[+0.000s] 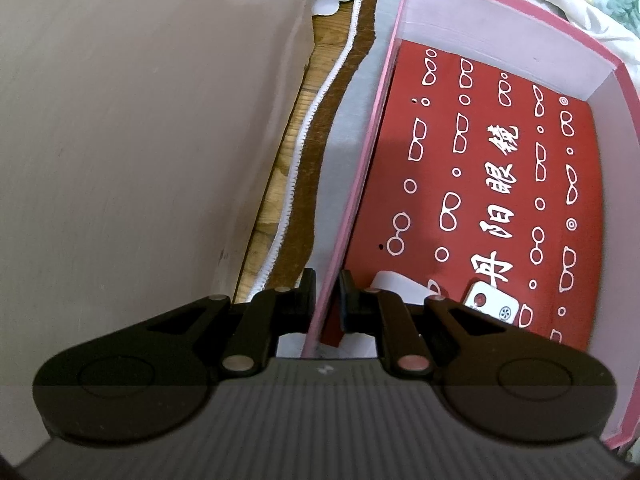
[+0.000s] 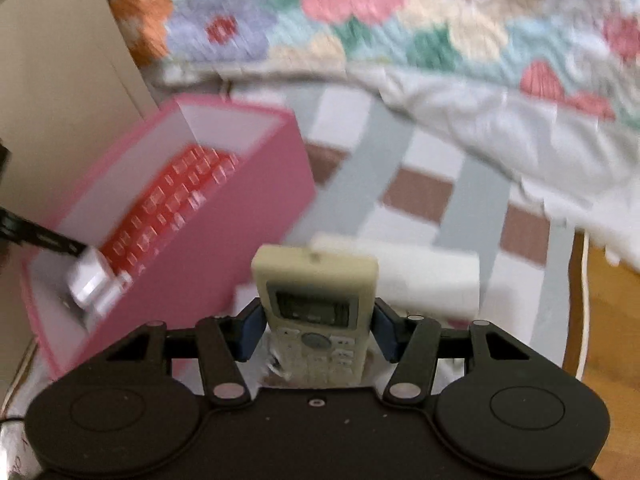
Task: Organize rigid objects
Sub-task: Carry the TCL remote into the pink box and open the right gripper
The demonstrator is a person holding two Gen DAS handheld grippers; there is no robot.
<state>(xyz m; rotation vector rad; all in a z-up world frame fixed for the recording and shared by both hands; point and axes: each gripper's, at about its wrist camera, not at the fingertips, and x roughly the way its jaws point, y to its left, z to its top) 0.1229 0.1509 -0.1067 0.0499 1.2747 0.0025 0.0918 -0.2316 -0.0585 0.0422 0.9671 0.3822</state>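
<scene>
Left gripper clenched on pink box side wall; right gripper grasps cream remote, near pink box long wall.

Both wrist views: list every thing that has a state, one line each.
pink box: open, lidless, wall pinched by left gripper.
red glasses case: shut, lying flat in the box.
cream remote: clamped in right gripper, screen up.
white block: resting on checked cloth.
</scene>
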